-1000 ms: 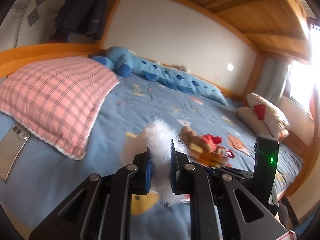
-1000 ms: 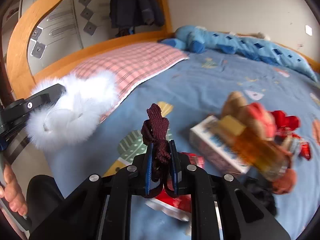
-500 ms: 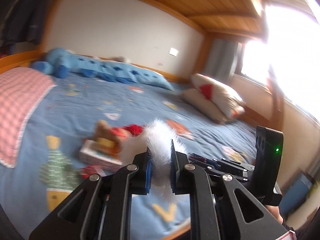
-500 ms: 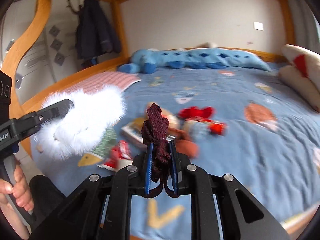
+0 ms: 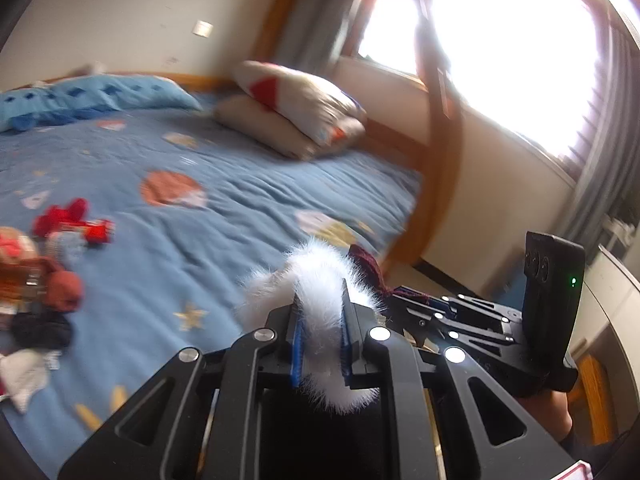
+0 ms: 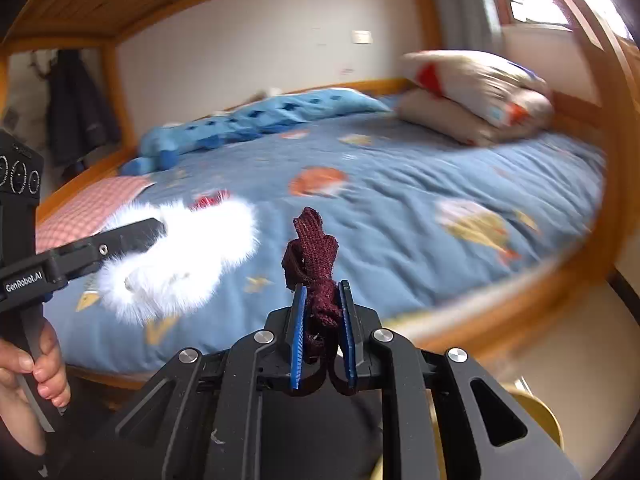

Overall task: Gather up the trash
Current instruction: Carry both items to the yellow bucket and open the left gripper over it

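Both tools were clamped tight — left gripper (image 5: 320, 334) on white fluff (image 5: 316, 280), right gripper (image 6: 322, 330) on maroon knit (image 6: 314, 252) — presumably for binning.

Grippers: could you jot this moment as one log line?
left gripper: shut on white fluff | right gripper: shut on maroon knit | bed: litter left

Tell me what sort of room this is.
A bedroom, likely a child's: a wooden-framed bed with a cartoon-print blue sheet, stacked pillows, and a jacket hanging by the wall.
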{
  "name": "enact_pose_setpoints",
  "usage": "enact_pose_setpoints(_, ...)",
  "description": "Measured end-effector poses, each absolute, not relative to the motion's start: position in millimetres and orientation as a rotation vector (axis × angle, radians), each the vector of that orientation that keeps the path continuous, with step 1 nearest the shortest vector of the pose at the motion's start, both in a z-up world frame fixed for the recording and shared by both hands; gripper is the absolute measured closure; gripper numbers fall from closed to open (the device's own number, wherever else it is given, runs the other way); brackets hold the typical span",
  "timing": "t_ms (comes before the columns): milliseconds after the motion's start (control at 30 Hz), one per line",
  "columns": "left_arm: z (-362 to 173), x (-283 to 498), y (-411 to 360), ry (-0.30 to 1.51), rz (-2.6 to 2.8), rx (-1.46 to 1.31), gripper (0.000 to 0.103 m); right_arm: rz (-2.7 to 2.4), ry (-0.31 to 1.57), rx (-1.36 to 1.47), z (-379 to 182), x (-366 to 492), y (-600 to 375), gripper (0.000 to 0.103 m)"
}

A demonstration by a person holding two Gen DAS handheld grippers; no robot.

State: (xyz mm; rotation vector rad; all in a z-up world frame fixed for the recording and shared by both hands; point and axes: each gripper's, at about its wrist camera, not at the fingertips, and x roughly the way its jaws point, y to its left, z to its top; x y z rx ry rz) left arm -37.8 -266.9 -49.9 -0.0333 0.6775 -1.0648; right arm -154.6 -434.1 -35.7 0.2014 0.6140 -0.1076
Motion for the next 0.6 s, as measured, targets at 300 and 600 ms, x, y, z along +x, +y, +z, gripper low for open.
enact_pose_setpoints(300,-94,-89,-371,0.817,-1.279,0.109,0.089,-0.379,0.68,0.304,-66,-243,-509,0.087)
enact_pose_setpoints(600,-128,-130,-432,0.918,-1.407,0.223,0.074,-0.479,0.731,0.363,-89,-285,-537,0.087)
